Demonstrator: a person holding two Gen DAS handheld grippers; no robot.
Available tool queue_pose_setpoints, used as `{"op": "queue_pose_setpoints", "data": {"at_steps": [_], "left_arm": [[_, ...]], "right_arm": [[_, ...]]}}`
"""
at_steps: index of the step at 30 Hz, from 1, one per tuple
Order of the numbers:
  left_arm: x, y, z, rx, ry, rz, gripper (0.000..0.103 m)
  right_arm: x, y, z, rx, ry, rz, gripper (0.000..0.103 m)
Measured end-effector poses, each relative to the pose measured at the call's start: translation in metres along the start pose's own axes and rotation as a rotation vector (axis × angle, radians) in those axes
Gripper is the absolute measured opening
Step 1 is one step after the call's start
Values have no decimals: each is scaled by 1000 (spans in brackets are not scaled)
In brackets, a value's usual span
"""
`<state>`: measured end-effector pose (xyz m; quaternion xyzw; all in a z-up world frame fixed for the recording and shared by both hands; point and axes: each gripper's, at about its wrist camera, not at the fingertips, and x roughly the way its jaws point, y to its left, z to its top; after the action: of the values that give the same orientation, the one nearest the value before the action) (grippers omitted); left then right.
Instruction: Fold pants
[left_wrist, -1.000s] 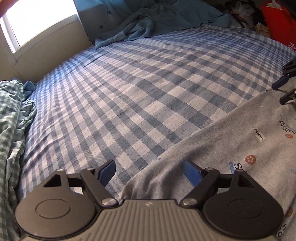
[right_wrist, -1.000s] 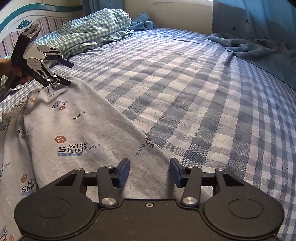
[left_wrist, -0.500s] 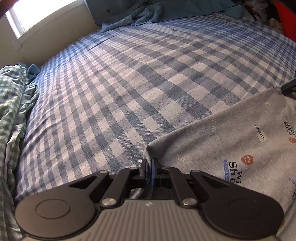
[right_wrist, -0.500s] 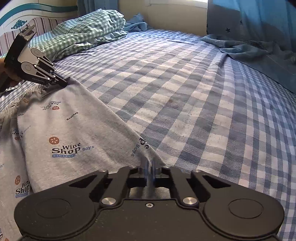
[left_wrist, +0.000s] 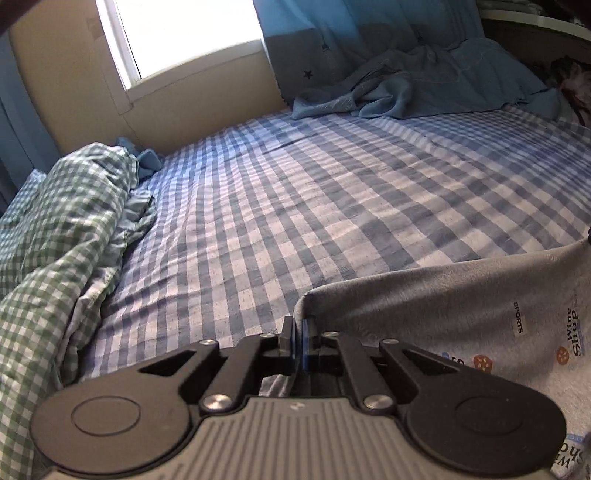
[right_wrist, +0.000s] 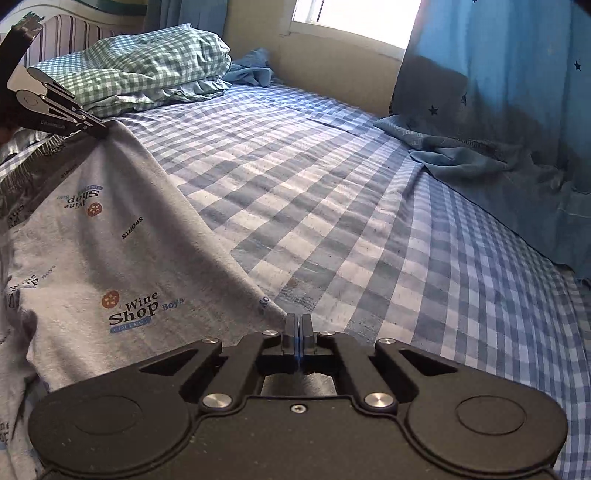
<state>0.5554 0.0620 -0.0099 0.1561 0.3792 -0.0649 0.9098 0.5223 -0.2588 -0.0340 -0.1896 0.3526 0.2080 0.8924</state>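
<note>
Grey printed pants (left_wrist: 461, 295) (right_wrist: 92, 251) lie at the near side of a bed covered by a blue checked sheet (left_wrist: 314, 206) (right_wrist: 351, 221). My left gripper (left_wrist: 300, 326) is shut on one corner of the pants edge, which is raised off the sheet. My right gripper (right_wrist: 298, 321) is shut on the other corner of that edge, also raised. In the right wrist view the left gripper (right_wrist: 99, 130) shows at the upper left, pinching the far corner. The pants edge stretches taut between the two grippers.
A green checked pillow (left_wrist: 55, 229) (right_wrist: 147, 62) lies at the head of the bed. A blue blanket (left_wrist: 424, 88) (right_wrist: 480, 162) is bunched at the far side under a blue star curtain (right_wrist: 517, 66). A bright window (left_wrist: 184, 33) is behind.
Both grippers went from open to shut on the pants edge, then rose and tilted up, lifting the gripped corners off the sheet.
</note>
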Motion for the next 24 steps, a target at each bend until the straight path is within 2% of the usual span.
{"op": "queue_pose_setpoints", "data": {"at_steps": [5, 8, 9, 10, 12, 13, 17, 18, 22, 23, 24], "left_arm": [[39, 3, -15, -56, 83, -19, 2], [39, 11, -22, -75, 79, -65, 5], [37, 15, -22, -89, 74, -80, 13], [35, 20, -22, -101, 63, -98, 16], [29, 30, -22, -116, 42, -115, 30], [26, 34, -22, -115, 31, -122, 33], [19, 44, -22, -61, 22, -144, 54], [18, 45, -23, -46, 25, -149, 56], [25, 46, -29, -27, 72, -150, 56], [28, 44, -31, -23, 84, -145, 53], [30, 42, -33, -21, 90, -145, 36]], "right_arm": [[32, 0, -5, 33, 53, -6, 0], [30, -2, -9, 42, 43, 11, 1], [26, -4, -10, 57, 34, 21, 7], [23, -8, -10, 69, 26, 32, 12], [15, -16, -10, 96, 11, 59, 38], [13, -20, -10, 109, 4, 70, 42], [12, -34, -13, 180, -12, 140, 62], [14, -36, -14, 199, -8, 162, 66], [26, -38, -21, 240, 31, 186, 67], [29, -37, -22, 246, 41, 185, 65], [31, -35, -24, 245, 40, 173, 59]]}}
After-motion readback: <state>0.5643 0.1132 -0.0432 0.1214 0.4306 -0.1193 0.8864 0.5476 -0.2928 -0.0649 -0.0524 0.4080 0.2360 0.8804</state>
